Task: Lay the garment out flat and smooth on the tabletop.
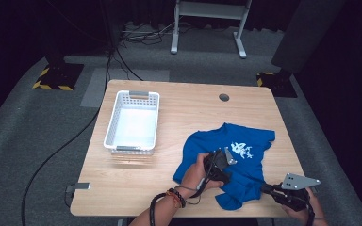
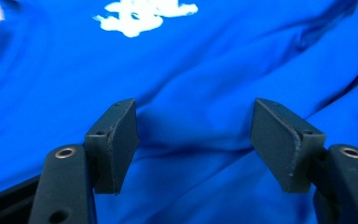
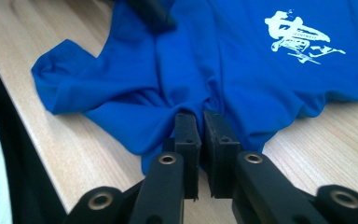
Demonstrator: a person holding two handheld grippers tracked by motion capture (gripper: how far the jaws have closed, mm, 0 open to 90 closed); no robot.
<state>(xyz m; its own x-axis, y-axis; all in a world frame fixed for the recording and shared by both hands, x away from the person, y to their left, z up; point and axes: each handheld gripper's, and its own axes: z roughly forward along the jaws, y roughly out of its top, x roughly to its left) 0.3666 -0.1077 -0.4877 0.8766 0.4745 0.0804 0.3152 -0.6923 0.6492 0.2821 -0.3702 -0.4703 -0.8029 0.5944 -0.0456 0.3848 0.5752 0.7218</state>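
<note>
Soft blue shirt (image 1: 245,160) looks limp, so my right gripper (image 3: 201,122) pinches its hem, left gripper (image 2: 193,140) open, empty.

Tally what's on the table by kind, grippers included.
Blue T-shirt: 1
White basket: 1
Grippers: 2, the left gripper open over the shirt and the right gripper shut on its edge
Total: 4

Shirt (image 2: 214,60) print cropped at top
</note>
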